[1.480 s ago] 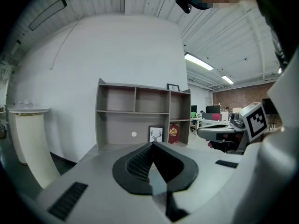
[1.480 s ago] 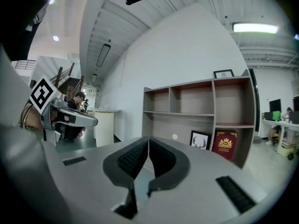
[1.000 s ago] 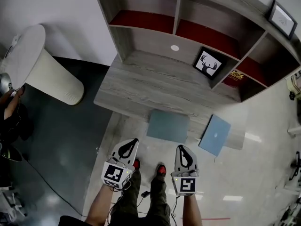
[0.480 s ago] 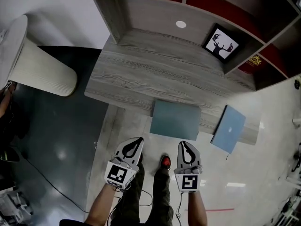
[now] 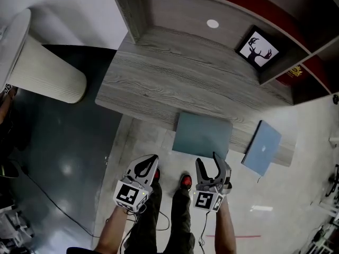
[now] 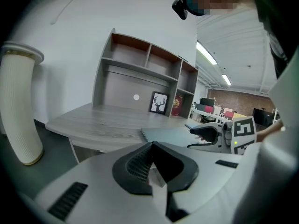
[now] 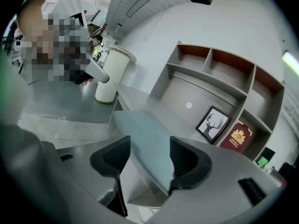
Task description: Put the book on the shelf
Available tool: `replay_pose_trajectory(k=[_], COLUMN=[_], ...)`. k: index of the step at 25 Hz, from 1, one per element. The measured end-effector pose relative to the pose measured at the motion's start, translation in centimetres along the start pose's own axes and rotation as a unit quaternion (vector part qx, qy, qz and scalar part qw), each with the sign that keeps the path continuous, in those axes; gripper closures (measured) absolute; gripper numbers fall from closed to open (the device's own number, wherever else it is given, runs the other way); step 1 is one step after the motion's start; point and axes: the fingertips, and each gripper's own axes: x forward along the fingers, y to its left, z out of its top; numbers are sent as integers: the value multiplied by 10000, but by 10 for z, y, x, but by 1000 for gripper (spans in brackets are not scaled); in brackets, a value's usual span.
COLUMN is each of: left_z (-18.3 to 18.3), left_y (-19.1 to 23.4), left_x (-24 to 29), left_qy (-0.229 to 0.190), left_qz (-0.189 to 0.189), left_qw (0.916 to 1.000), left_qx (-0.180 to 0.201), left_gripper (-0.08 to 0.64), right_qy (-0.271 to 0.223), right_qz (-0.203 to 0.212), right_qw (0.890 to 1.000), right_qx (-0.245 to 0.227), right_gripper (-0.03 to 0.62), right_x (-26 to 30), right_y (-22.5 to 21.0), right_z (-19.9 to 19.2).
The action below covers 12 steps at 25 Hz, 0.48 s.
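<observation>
The book (image 5: 203, 135), a thin flat slab with a smooth, matte blue-grey cover and square corners, lies flat at the 6 o'clock edge of the desk (image 5: 159, 73). Its near side juts over that edge. The desk is a broad board of pale grey wood with long streaky grain. The shelf (image 5: 127, 12) rises at its 12 o'clock side in the same grey wood, its boxy compartments backed in dark red.

In the head view the right gripper (image 5: 210, 162) sits just at 6 o'clock of the book. Its dark, ribbed fingers have just been opening and stand wide apart. In the right gripper view (image 7: 149, 143) the book (image 7: 140, 125) shows through the gap, with neither pad pressing on it. The left gripper (image 5: 151, 160) is at 9 o'clock of the right one, over the glossy floor. Its jaws are pressed together with nothing between them, as the left gripper view (image 6: 152, 148) shows.

A paler blue book (image 5: 261, 147) lies slanted at 3 o'clock of the first, hanging off the desk's corner. A square black-framed deer picture (image 5: 257, 51) leans at 1 o'clock, with a red book bearing a gold crest (image 5: 296, 72) beside it. A white ribbed cylinder (image 5: 39, 70) stands at 9 o'clock of the desk.
</observation>
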Motion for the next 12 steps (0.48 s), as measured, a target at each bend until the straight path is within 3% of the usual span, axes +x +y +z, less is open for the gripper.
replay_pose_trajectory(k=[12], left_z=[-24], left_y=[15], left_x=[-3], left_qy=[83], left_qz=[124], left_qw=[9998], left_qx=[-125], left_gripper=[554], right_qy=[268], right_qz=[-203], right_qw=[9976], right_qx=[-608], right_gripper=[305], right_x=[21], right_y=[10], right_z=[-26])
